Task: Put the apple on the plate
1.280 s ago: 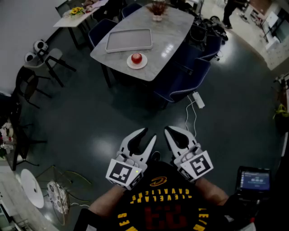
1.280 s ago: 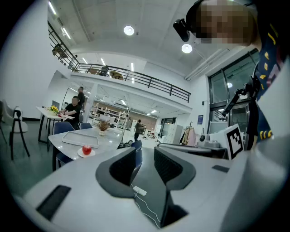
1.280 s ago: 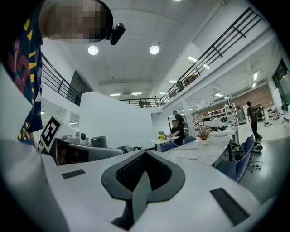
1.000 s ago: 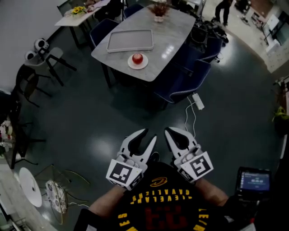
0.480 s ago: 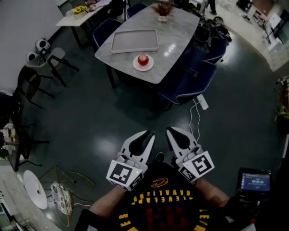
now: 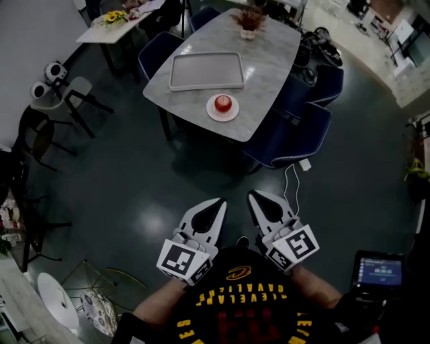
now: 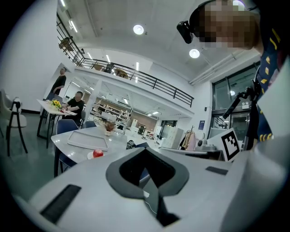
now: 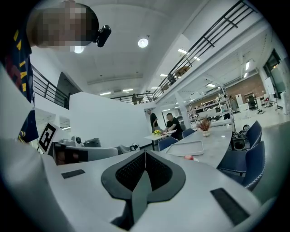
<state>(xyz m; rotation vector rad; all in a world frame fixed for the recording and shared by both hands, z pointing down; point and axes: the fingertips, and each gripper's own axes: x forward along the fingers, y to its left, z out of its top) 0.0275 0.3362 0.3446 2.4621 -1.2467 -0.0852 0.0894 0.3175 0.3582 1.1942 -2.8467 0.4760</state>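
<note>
Far ahead, a red apple (image 6: 223,103) sits on a small white plate (image 6: 211,113) near the front edge of a grey marble table (image 6: 269,60). I hold both grippers close to my torso, side by side, well short of the table. My left gripper (image 6: 218,203) is shut with nothing between its jaws. So is my right gripper (image 6: 256,196). In the left gripper view the apple (image 7: 97,153) shows small beyond the shut left gripper (image 7: 146,149). In the right gripper view the apple (image 8: 188,157) is a tiny red spot past the shut right gripper (image 8: 145,153).
A grey tray (image 6: 205,70) lies behind the plate, a plant pot (image 6: 249,20) at the far end. Blue chairs (image 6: 295,138) line the table's right side; a power strip and cable (image 6: 306,164) lie on the floor. White stools (image 6: 50,94) stand left. People sit at a side table (image 6: 114,20).
In the head view the table with apple and plate has come nearer, sliding down and right. Both grippers keep their place before my torso, jaws together.
</note>
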